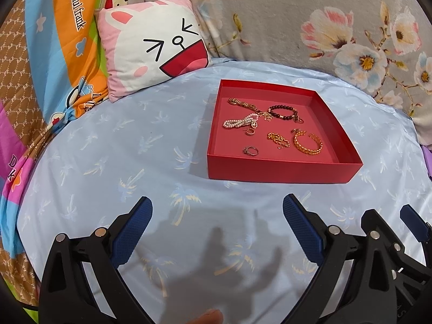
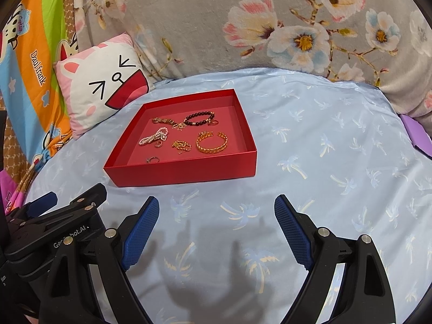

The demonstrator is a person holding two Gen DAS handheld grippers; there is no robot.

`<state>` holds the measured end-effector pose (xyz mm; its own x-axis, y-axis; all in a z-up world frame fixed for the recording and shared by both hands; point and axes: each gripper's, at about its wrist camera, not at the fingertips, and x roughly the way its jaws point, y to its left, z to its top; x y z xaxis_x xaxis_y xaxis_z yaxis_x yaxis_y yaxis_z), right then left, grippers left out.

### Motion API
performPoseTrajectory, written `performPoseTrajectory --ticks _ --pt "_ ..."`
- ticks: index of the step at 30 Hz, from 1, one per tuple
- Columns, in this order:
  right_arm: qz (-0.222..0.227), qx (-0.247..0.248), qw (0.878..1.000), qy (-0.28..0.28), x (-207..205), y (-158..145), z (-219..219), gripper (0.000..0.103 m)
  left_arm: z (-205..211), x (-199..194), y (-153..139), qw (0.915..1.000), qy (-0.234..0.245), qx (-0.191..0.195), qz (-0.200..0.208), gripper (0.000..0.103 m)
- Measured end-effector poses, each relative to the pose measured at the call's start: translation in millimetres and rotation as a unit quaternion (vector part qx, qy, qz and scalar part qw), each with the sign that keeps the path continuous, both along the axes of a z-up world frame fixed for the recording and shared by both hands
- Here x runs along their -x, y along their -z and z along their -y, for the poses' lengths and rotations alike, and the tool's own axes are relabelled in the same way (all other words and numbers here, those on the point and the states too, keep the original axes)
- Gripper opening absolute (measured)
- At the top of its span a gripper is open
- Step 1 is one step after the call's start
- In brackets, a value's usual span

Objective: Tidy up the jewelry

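Observation:
A shallow red tray lies on the light blue bedsheet. In it are a gold cuff bangle, a dark bead bracelet, a pearl bracelet, a gold chain bracelet, a small gold chain and a ring. My left gripper is open and empty, near side of the tray. My right gripper is open and empty beside it.
A cartoon-face pillow leans at the back left of the tray. A floral grey cushion runs along the back. A colourful blanket lies at the left. A purple object sits at the right edge.

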<state>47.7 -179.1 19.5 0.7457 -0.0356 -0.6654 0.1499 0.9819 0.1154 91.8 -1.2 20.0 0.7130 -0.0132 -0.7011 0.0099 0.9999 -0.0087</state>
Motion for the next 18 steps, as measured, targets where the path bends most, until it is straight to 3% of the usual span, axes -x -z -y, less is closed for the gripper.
performPoseTrajectory --ticks 18 --pt "-0.001 0.001 1.0 -0.001 -0.7 -2.1 -1.1 0.086 3.3 5.9 0.0 0.9998 -0.02 -0.008 0.003 0.095"
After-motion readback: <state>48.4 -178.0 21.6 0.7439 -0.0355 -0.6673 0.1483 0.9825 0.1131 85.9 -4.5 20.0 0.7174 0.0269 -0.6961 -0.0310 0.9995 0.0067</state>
